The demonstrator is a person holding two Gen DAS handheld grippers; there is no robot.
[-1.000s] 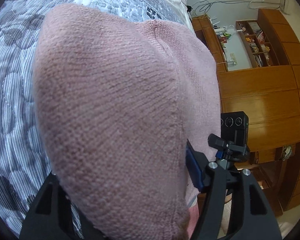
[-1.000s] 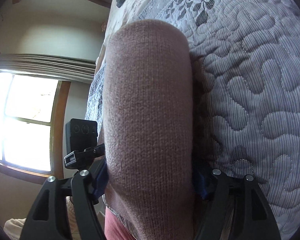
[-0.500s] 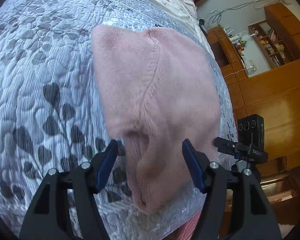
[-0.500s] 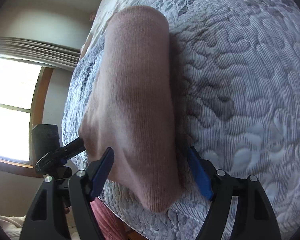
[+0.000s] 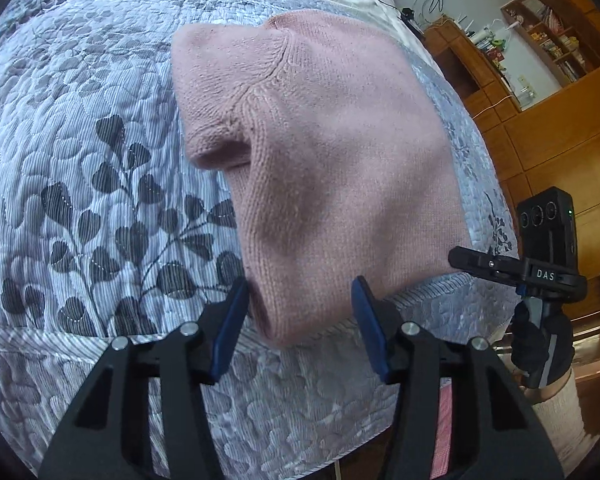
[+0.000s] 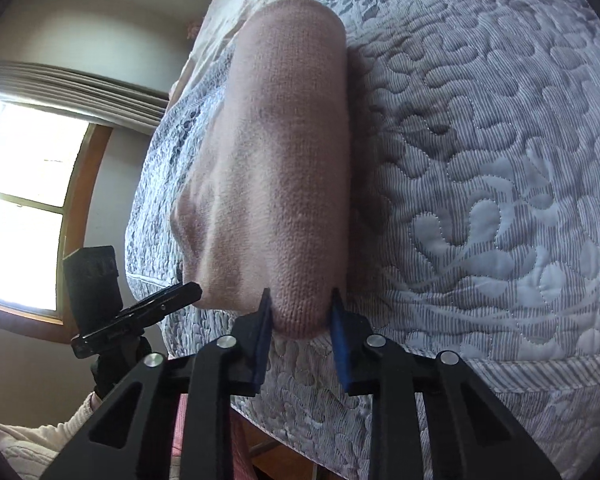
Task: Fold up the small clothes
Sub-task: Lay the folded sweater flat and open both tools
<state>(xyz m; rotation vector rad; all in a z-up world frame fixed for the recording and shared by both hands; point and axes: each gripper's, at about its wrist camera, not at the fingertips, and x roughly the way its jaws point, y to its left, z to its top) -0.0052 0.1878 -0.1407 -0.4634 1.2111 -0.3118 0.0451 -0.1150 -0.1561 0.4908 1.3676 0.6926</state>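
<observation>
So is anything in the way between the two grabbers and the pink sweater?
Nothing visible is. The pink sweater lies folded on the grey quilt, and its near edge sits right between the open fingers of the left gripper and the right gripper, with only quilt around it.

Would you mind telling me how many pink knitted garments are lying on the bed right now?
1. The pink sweater lies folded on the grey quilt near the bed's front edge, just ahead of both open grippers, left gripper and right gripper. More clothes may lie out of view.
</observation>
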